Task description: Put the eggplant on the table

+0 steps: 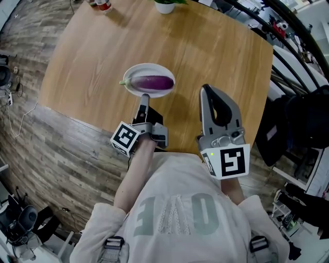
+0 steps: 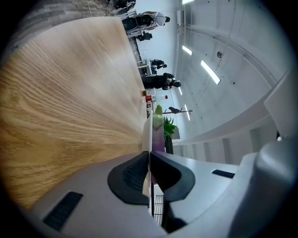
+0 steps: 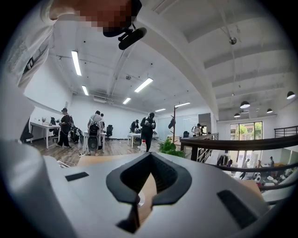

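A purple eggplant with a green stem lies on a white oval plate near the front edge of the round wooden table. My left gripper is shut on the plate's near rim. In the left gripper view the thin plate runs edge-on between the closed pads, with the eggplant just beyond my left gripper. To the right of the plate my right gripper hovers over the table, shut and holding nothing. In its own view my right gripper points level across the room.
A white plant pot and a red-labelled bottle stand at the table's far edge. A black railing and dark bags lie to the right. Wood-plank floor surrounds the table on the left.
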